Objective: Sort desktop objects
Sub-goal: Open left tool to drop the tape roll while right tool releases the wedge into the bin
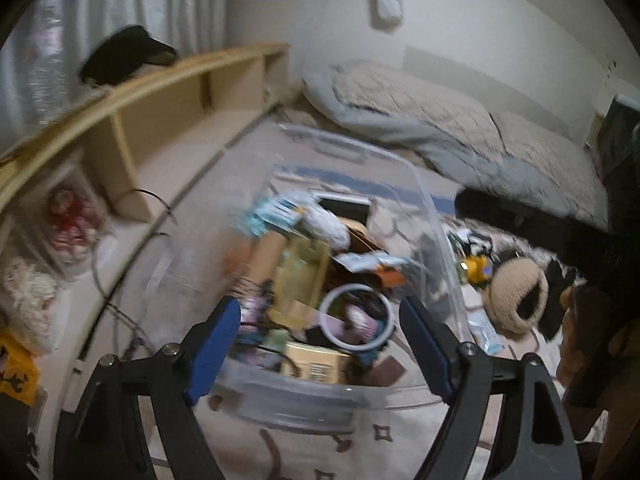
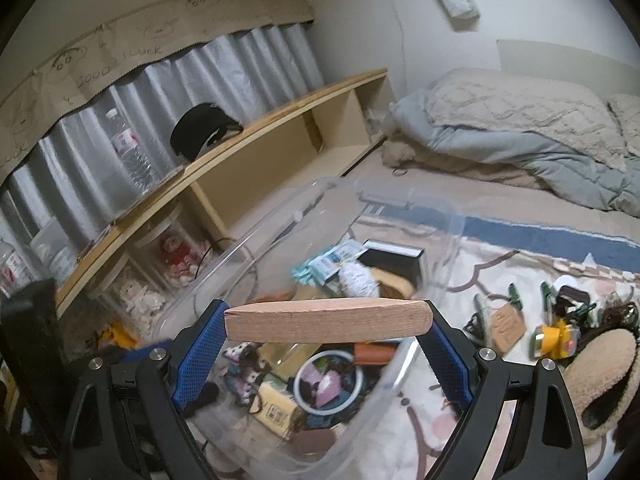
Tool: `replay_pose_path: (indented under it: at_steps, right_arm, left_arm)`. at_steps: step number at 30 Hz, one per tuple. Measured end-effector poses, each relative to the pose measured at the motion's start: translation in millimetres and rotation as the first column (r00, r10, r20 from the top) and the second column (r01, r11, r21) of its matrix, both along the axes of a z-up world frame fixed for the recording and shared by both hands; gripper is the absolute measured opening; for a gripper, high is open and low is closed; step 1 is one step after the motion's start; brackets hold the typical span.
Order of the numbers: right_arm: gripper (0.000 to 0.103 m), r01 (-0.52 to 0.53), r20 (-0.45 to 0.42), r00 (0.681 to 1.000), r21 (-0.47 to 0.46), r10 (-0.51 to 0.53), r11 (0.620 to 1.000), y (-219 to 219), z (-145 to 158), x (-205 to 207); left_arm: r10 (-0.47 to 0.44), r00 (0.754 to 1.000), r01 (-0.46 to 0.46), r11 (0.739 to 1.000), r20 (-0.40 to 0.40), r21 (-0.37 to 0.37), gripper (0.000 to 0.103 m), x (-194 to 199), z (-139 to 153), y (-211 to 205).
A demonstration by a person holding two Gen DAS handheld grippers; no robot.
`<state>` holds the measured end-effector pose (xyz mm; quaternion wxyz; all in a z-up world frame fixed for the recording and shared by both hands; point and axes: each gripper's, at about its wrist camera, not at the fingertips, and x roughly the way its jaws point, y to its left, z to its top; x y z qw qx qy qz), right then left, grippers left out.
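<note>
right claw gripping wooden block, bin contents blurred

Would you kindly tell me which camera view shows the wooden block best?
The right wrist view: the wooden block spans the frame's centre, clamped endwise between the right tongs above the clear bin. The left wrist view does not show it.

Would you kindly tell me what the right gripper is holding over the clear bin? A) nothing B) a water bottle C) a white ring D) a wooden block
D: the right gripper is shut on a wooden block, spanning both blue pads above the clear bin; the white ring lies inside the bin.
</note>
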<state>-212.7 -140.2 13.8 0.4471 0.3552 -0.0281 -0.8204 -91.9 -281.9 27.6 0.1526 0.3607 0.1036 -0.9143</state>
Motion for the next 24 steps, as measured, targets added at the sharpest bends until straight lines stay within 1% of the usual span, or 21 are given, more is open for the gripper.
replay_pose_path:
  at_steps: [3, 6, 9, 10, 14, 16, 17, 18, 19, 21, 24]
  right_arm:
    - [0.092, -0.042, 0.055, 0.998, 0.004, 0.042, 0.999, -11, -5, 4]
    - [0.093, -0.068, 0.152, 0.986, 0.013, 0.065, 0.998, -21, -15, 6]
    - [0.093, -0.092, 0.229, 0.97, 0.016, 0.086, 0.996, -30, -24, 8]
    - [0.093, -0.099, 0.239, 0.967, 0.024, 0.091, 0.995, -34, -26, 11]
    - [0.093, -0.137, 0.232, 0.966, 0.089, 0.113, 0.987, -49, -35, 20]
    - [0.093, -0.154, 0.236, 0.964, 0.107, 0.125, 0.982, -55, -39, 23]
    - [0.093, -0.166, 0.246, 0.96, 0.106, 0.136, 0.98, -59, -41, 24]
    - [0.096, -0.17, 0.26, 0.956, 0.104, 0.138, 0.98, -61, -43, 24]
    - [0.103, -0.165, 0.267, 0.955, 0.108, 0.132, 0.98, -62, -44, 24]
    - [0.103, -0.145, 0.25, 0.962, 0.114, 0.113, 0.983, -63, -44, 23]
    - [0.103, -0.144, 0.222, 0.968, 0.105, 0.118, 0.984, -62, -39, 21]
  left_arm:
    - [0.05, 0.998, -0.051, 0.998, -0.042, -0.03, 0.082, 17, 7, -8]
    - [0.094, 0.993, -0.098, 0.994, -0.069, -0.054, 0.082, 29, 11, -16]
    - [0.124, 0.988, -0.13, 0.99, -0.088, -0.06, 0.082, 40, 12, -19]
    - [0.133, 0.987, -0.139, 0.989, -0.095, -0.057, 0.082, 44, 12, -20]
    - [0.152, 0.982, -0.157, 0.987, -0.109, -0.031, 0.082, 54, 6, -23]
    - [0.157, 0.982, -0.161, 0.987, -0.109, -0.024, 0.082, 56, 4, -24]
    - [0.162, 0.981, -0.165, 0.986, -0.108, -0.018, 0.083, 56, 3, -26]
    - [0.167, 0.98, -0.169, 0.985, -0.108, -0.015, 0.089, 57, 2, -26]
    - [0.174, 0.978, -0.177, 0.984, -0.112, -0.012, 0.094, 59, 2, -27]
    - [0.178, 0.977, -0.181, 0.983, -0.117, -0.011, 0.096, 61, 1, -27]
    - [0.183, 0.976, -0.186, 0.982, -0.114, -0.016, 0.096, 64, 1, -26]
